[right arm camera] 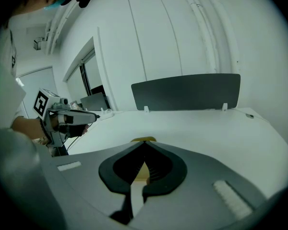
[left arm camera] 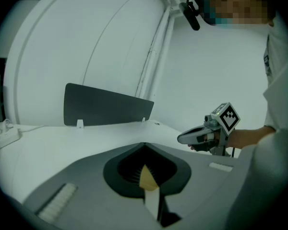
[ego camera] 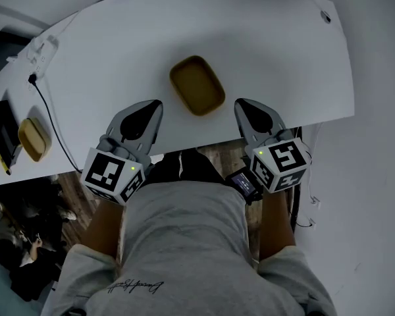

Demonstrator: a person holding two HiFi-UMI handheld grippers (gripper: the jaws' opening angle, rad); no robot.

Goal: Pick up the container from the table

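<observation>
We are holding left gripper (ego camera: 155,107) and right gripper (ego camera: 241,105) at table (ego camera: 283,51) edge, both jaw pairs clenched on nothing. Container (ego camera: 197,85) is sitting just ahead, between two jaw pairs, untouched. We are judging it light, stiff, perhaps slick; we are favouring pinch over near rim.

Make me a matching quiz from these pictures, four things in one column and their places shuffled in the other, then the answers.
1 open yellow container
2 tan box
3 power strip
4 right tool

A far left of the table
B middle of the table
C near table edge, right of the yellow container
D left end, beside a black object

Pairs: 1-B, 2-D, 3-A, 4-C
</observation>
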